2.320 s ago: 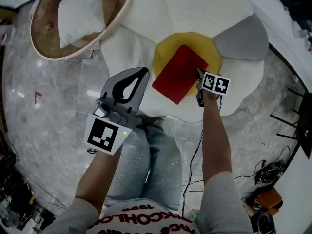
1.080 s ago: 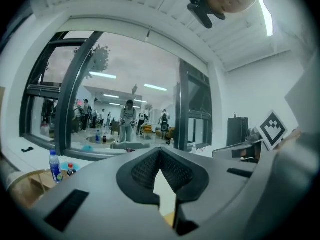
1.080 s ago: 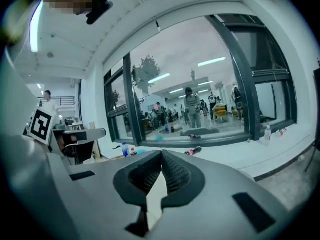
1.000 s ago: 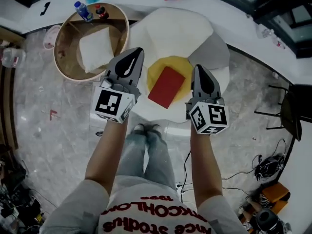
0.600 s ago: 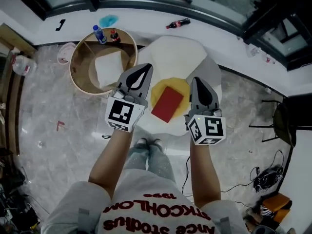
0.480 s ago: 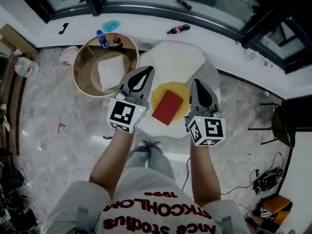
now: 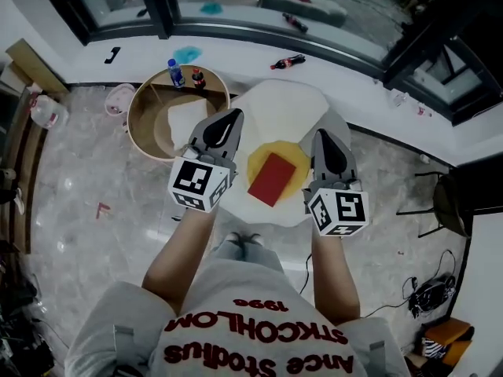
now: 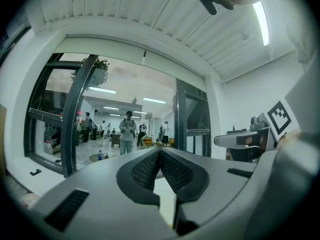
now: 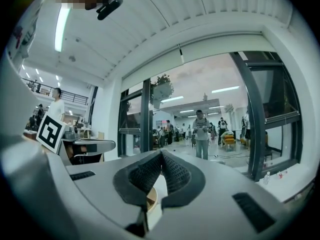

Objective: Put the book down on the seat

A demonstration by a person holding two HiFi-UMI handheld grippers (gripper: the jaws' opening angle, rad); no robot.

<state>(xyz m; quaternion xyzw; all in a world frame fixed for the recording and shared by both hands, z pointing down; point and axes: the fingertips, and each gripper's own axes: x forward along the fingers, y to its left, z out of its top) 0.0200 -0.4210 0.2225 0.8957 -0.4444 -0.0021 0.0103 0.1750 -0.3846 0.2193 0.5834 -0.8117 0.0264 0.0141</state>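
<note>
The red book (image 7: 272, 178) lies flat on the yellow centre (image 7: 291, 154) of the white flower-shaped seat (image 7: 283, 104), far below. Nothing holds it. In the head view my left gripper (image 7: 233, 116) is raised to the left of the book and my right gripper (image 7: 321, 135) to its right, both well above the seat. The left gripper view shows my left gripper (image 8: 160, 152) shut with nothing between its ribbed pads. The right gripper view shows my right gripper (image 9: 161, 154) shut and empty too. Both gripper views look level across the room, not at the book.
A round wooden tub (image 7: 144, 108) with a white cushion (image 7: 182, 118) stands left of the seat, with two bottles (image 7: 175, 73) on its rim. A cola bottle (image 7: 287, 61) lies on the white ledge by the window. A dark chair (image 7: 444, 203) and cables (image 7: 428, 293) are at right.
The right gripper has come off the book's edge, which now lies free on the seat. Both grippers have risen together, and the view has pulled far back from the seat.
</note>
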